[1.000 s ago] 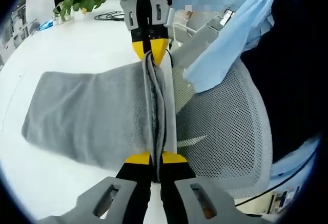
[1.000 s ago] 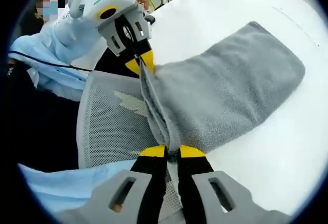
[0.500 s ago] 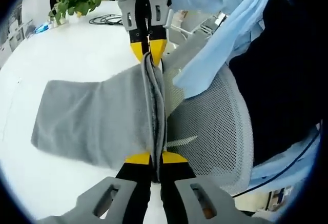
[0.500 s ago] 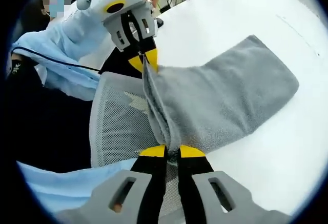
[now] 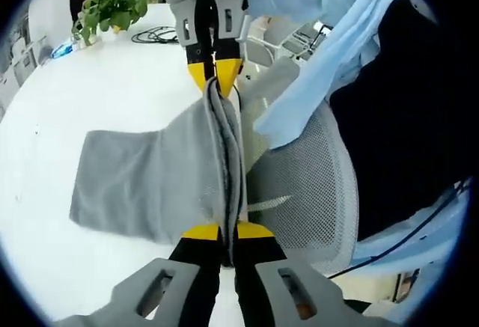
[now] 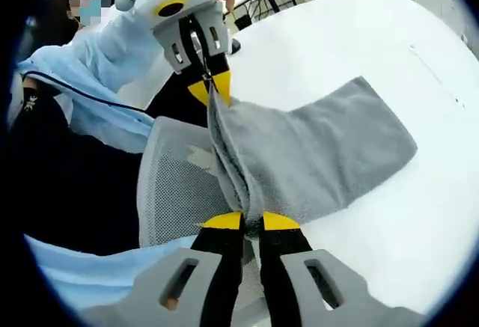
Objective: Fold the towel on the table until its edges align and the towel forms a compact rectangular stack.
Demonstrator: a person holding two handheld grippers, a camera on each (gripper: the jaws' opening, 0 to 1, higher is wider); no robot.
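Observation:
A grey towel (image 5: 150, 181) is stretched between both grippers, its gathered edge lifted off the white table (image 5: 90, 80) while the rest trails onto the tabletop. My left gripper (image 5: 228, 231) is shut on one end of that edge. The right gripper (image 5: 215, 80) comes in at the top of the left gripper view, shut on the other end. In the right gripper view the same towel (image 6: 314, 159) hangs from my right gripper (image 6: 251, 221), and the left gripper (image 6: 209, 87) pinches the far end.
A grey mesh office chair (image 5: 307, 192) stands under the lifted edge, beside the table. A person's light blue sleeve (image 5: 329, 50) reaches across. A potted plant (image 5: 112, 5) and black cables (image 5: 157, 35) sit at the table's far side.
Both grippers have risen with the towel's edge. More of the towel has been pulled off the tabletop, so the part lying flat looks shorter and smaller.

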